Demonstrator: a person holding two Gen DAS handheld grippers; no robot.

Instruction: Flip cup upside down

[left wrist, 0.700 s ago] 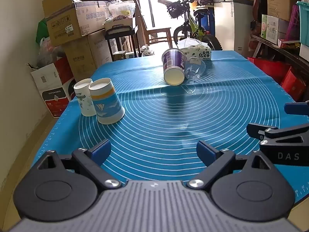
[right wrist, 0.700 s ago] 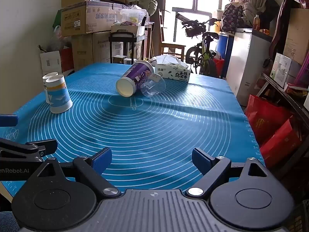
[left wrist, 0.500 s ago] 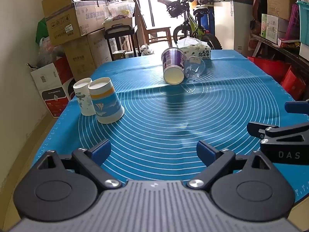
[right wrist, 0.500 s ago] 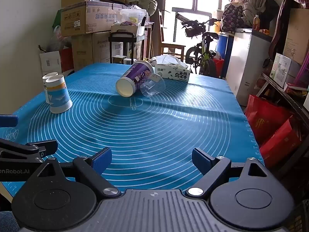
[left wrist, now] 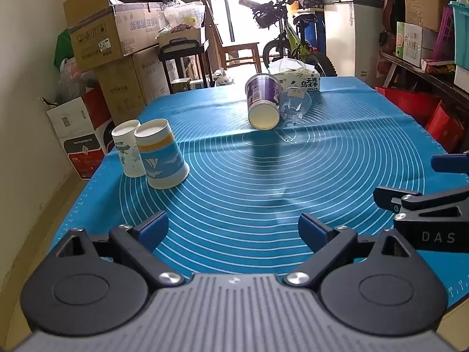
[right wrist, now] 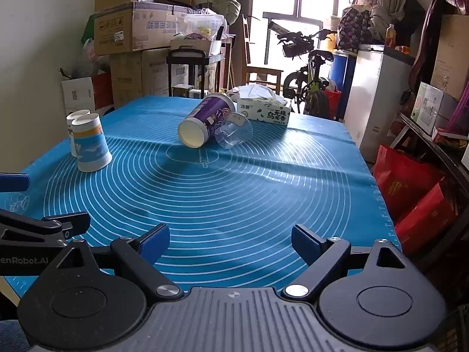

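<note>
A purple paper cup [left wrist: 262, 102] lies on its side at the far middle of the blue mat, its open mouth toward me; it also shows in the right wrist view [right wrist: 205, 120]. A clear plastic cup [left wrist: 296, 105] lies on its side against it [right wrist: 233, 130]. A blue-and-white cup [left wrist: 161, 157] stands upside down at the left [right wrist: 91, 146], with a white cup [left wrist: 127, 146] upside down beside it. My left gripper [left wrist: 233, 228] is open and empty near the mat's front edge. My right gripper [right wrist: 230, 240] is open and empty, level with the left one.
A tissue box [left wrist: 304, 80] sits behind the lying cups at the mat's far edge. Cardboard boxes [left wrist: 117, 38] stack beyond the table's left side. A bicycle [left wrist: 293, 44] and a white cabinet [left wrist: 348, 35] stand behind. Red bags [right wrist: 410, 193] sit right of the table.
</note>
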